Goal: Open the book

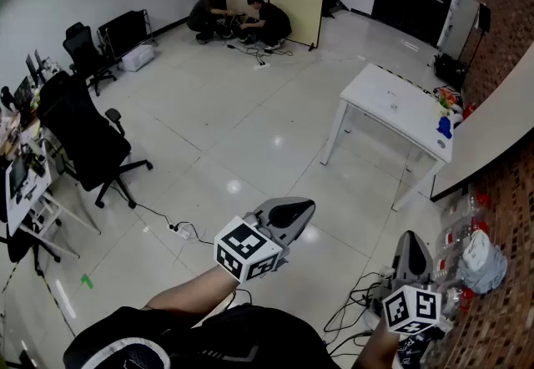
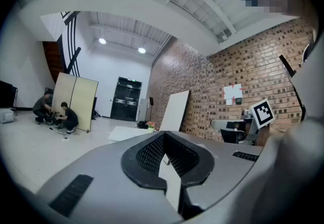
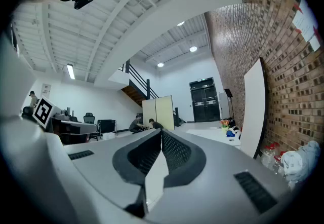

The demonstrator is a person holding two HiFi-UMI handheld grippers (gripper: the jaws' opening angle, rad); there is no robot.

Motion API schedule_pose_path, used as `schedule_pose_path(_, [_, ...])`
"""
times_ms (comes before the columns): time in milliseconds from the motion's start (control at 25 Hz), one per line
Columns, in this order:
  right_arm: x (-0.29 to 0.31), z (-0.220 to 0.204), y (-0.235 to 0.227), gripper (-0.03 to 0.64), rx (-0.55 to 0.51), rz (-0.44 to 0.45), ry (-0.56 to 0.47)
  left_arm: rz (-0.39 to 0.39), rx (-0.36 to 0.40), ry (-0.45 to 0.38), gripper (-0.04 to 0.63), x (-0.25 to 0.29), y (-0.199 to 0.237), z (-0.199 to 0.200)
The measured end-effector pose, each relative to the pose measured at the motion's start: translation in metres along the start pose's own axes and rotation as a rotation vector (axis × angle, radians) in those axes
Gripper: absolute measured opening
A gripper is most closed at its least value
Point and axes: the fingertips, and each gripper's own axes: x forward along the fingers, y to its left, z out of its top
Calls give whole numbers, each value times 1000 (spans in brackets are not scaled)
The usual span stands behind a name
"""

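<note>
Now, left tongs (image 2: 164, 133) closed, right tongs (image 3: 161, 131) (too)

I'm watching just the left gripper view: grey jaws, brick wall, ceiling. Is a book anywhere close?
Observer: None shows in any view. The head view shows pale floor below, with a white power strip lying on it.
Operator: Is the other gripper carrying something?
Observer: No. The right gripper view shows the right gripper shut, with nothing between its jaws.
Operator: What's off to the left?
Observer: In the head view, a black office chair stands beside a cluttered desk.
</note>
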Motion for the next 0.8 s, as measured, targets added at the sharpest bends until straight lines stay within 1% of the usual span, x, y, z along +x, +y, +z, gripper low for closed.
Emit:
schedule_pose_path(200, [6, 1, -19, 3, -5, 21, 13, 15, -7, 4, -5, 21, -5, 0])
schedule_pose_path(360, [14, 1, -30, 3, -19, 52, 17, 22, 4, 1, -5, 38, -8, 2])
schedule_pose_path(560, [27, -5, -50, 3, -25, 54, 19, 28, 0, -21, -5, 55, -9, 8])
schedule_pose_path(680, [47, -12, -59, 3, -16, 50, 35, 39, 25, -5, -5, 70, 4, 6])
schedule_pose_path(800, [75, -14, -64, 3, -38, 38, 34, 50, 23, -4, -5, 88, 31, 3])
